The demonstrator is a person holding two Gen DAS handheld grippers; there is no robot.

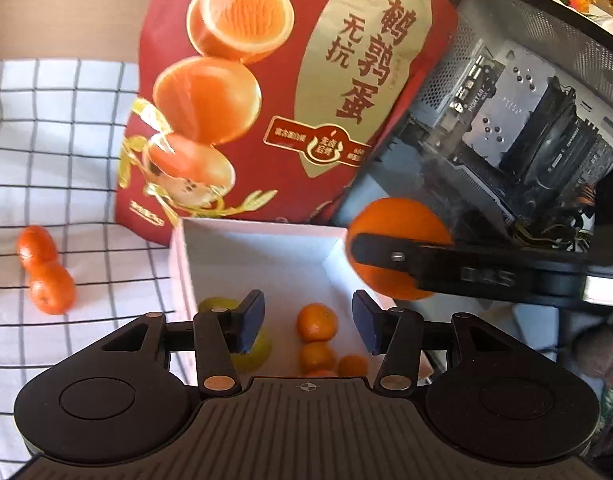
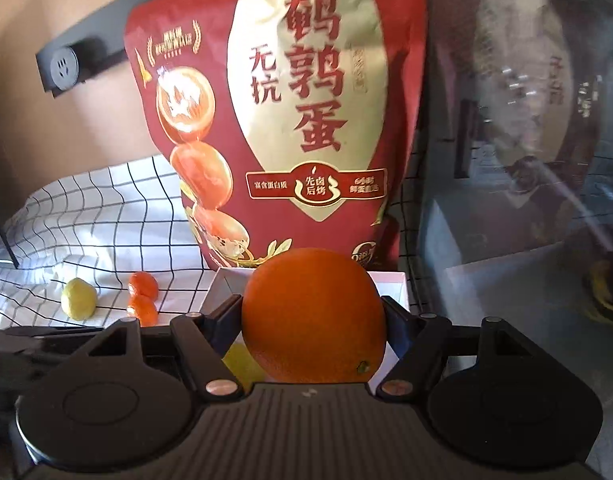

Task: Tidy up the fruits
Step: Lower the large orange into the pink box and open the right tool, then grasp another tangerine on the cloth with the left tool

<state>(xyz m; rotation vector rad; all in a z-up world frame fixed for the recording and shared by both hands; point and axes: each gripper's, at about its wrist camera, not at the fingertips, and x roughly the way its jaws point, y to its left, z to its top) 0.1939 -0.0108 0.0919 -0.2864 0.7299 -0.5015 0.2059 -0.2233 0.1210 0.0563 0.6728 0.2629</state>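
A: How do the two grippers stand?

B: The left gripper points forward and down over the open white box. Its jaws are spread and nothing is between them; the blue pads are bare. The right gripper also tilts down toward the box. Its jaws are pinching a big orange, one finger on each side of it. In the left wrist view this orange is in the air at the right edge of the box, with the right gripper coming in from the right, its black finger across the front of the fruit.

A: How many fruits are in the box?

B: I count three small mandarins close together near the front wall, and one yellow-green fruit at the left side, partly hidden behind the left finger. There may be more under the gripper body; I cannot tell.

A: And outside the box?

B: On the checked cloth that covers the bench, two small mandarins lie left of the box, touching each other. The right wrist view shows the same two mandarins and one more yellow-green fruit further left, apart from them.

A: What stands behind?

B: One red snack bag stands upright just behind the box, and one computer case with a clear side is at the right.
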